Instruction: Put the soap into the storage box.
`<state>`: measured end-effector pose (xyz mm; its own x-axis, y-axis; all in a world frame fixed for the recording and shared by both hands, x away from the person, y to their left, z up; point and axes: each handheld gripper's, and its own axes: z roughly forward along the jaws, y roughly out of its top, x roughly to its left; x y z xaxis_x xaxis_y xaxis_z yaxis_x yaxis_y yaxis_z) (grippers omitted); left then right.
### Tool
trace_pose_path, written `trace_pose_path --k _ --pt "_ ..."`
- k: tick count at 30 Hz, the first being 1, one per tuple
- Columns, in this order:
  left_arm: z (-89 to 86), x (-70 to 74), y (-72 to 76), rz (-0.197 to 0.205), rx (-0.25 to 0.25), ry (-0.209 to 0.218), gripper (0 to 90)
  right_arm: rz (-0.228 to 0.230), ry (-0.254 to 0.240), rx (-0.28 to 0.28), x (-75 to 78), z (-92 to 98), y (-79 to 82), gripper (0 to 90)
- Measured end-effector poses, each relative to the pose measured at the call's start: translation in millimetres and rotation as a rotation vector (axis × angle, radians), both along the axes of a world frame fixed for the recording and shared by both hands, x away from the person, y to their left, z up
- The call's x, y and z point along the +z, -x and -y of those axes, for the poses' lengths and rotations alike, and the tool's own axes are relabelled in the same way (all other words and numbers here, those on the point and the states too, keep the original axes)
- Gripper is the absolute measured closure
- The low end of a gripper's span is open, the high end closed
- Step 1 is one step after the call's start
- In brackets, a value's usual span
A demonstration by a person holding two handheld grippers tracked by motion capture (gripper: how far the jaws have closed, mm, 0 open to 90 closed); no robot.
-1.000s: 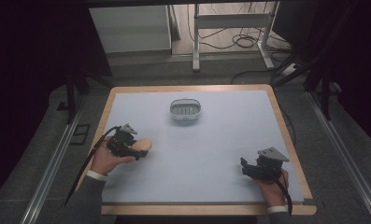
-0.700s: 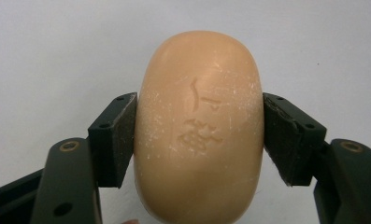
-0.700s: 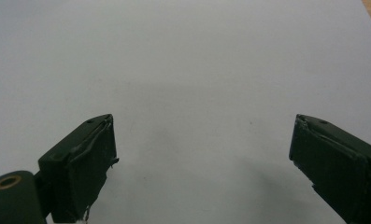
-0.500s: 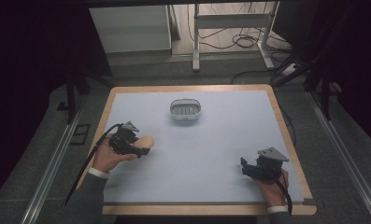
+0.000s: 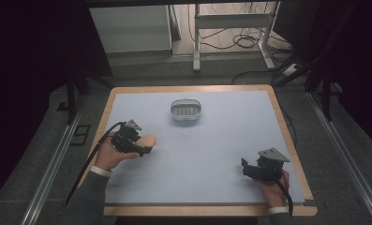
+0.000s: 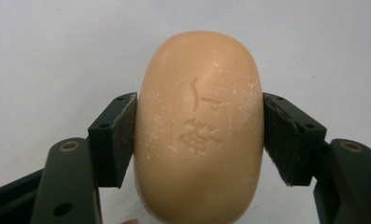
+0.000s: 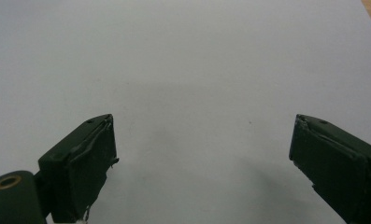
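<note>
Gripping a peach-coloured bar of soap [image 6: 199, 128] between its two black jaws, our left gripper [image 5: 136, 144] sits over the left part of the bench [image 5: 212, 154]. In the left gripper view the pads press against both long sides of the bar, whose upper face carries stamped marks and pale scuffs. From the high view we see the soap poking out past the jaws toward the middle of the pale blue surface, with our left hand [image 5: 109, 157] wrapped under the gripper body.

Our right gripper [image 5: 247, 169] rests near the bench's right front corner, well apart from the soap. Its jaws stand wide open in the right gripper view, with bare bench surface between them.

A small white soap dish [image 5: 186, 111] with a slotted floor sits toward the far middle of the bench, apart from both grippers. We see a wooden border [image 5: 286, 136] around the blue top.
</note>
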<state>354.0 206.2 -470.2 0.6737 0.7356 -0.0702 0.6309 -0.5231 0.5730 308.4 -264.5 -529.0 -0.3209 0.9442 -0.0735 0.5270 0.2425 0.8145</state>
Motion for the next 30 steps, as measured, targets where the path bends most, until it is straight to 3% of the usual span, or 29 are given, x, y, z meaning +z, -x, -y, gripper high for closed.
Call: trace_pose_path --k 30 --pt "13.8 9.0 -17.5 0.0 -0.013 0.002 32.1 0.003 0.001 0.0 0.0 0.0 0.2 7.4"
